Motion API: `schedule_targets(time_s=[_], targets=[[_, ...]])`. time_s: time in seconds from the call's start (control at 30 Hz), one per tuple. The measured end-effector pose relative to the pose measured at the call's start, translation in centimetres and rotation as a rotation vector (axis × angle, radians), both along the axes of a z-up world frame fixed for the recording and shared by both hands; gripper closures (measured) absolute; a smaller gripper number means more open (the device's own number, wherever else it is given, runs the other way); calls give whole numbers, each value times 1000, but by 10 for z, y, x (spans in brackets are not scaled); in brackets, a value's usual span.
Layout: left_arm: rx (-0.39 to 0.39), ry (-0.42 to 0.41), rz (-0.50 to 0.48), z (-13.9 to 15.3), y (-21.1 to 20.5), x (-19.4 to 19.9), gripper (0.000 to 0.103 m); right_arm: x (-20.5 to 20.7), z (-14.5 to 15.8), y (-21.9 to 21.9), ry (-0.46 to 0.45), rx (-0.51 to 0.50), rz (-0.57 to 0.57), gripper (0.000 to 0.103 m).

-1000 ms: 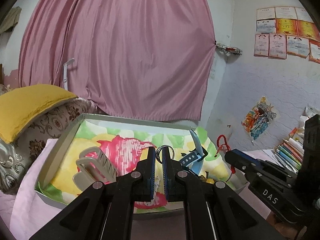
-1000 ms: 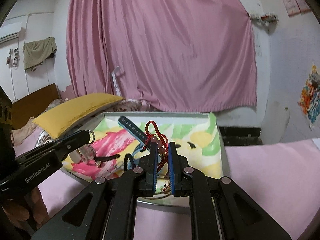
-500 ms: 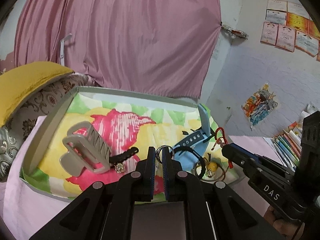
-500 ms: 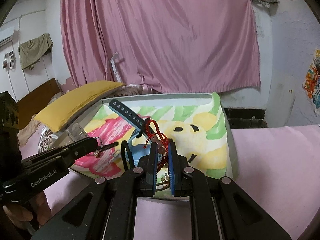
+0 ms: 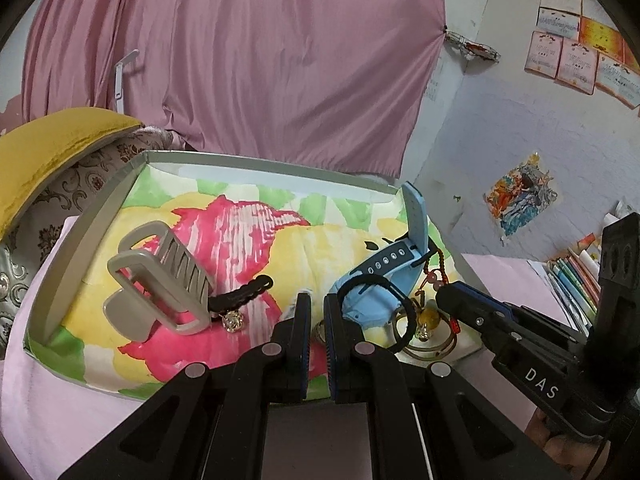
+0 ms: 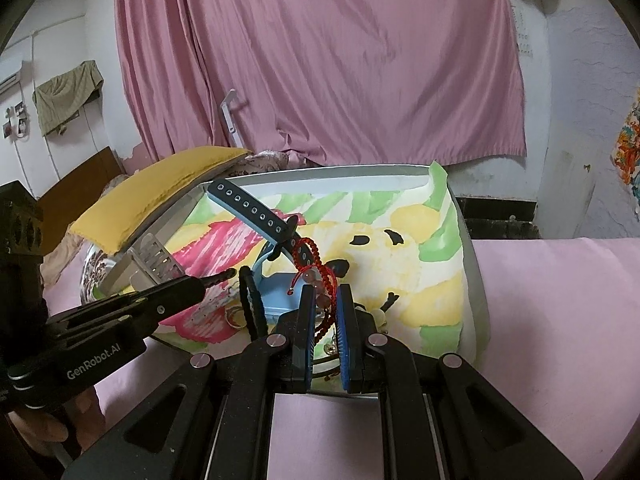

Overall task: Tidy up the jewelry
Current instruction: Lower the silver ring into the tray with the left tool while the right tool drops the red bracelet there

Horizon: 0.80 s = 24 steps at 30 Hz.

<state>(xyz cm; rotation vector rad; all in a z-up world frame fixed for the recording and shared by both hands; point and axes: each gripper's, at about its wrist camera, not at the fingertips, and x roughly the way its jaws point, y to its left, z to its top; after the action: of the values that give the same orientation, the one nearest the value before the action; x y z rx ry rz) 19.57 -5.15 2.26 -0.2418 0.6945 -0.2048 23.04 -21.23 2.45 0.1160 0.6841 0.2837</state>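
Observation:
A grey tray (image 5: pixel 76 248) lined with flowered paper holds a grey hair claw (image 5: pixel 160 276), a black braided cord with a gem (image 5: pixel 240 292), a blue watch (image 5: pixel 384 272), a black hair tie (image 5: pixel 400 308) and a gold bangle (image 5: pixel 428 344). My left gripper (image 5: pixel 316 312) is low over the tray's front, slightly parted, with a small silver ring (image 5: pixel 320 326) between its pads. My right gripper (image 6: pixel 324 304) is slightly parted around a red beaded bracelet (image 6: pixel 316 276), low over the tray (image 6: pixel 476 280) beside the watch (image 6: pixel 256 216).
A yellow cushion (image 5: pixel 44 152) on a patterned pillow lies left of the tray. A pink curtain (image 5: pixel 240 60) hangs behind. Books (image 5: pixel 576 276) lie at the right. The tray rests on pink cloth (image 6: pixel 560 300).
Both grippers have come down and forward over the tray. The silver ring sits lower between the left pads. The right jaws have parted a little around the red bracelet.

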Motion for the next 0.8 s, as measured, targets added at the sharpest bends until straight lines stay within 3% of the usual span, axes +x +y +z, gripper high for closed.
schedule_targets(time_s=[0.33,0.8], targets=[[-6,22,3,-3,1,3,97,1,-1,0,10,2,3,94],[-17,-9,27,0,8,-1,96,-6,0,1,-19,-1,-13,92]])
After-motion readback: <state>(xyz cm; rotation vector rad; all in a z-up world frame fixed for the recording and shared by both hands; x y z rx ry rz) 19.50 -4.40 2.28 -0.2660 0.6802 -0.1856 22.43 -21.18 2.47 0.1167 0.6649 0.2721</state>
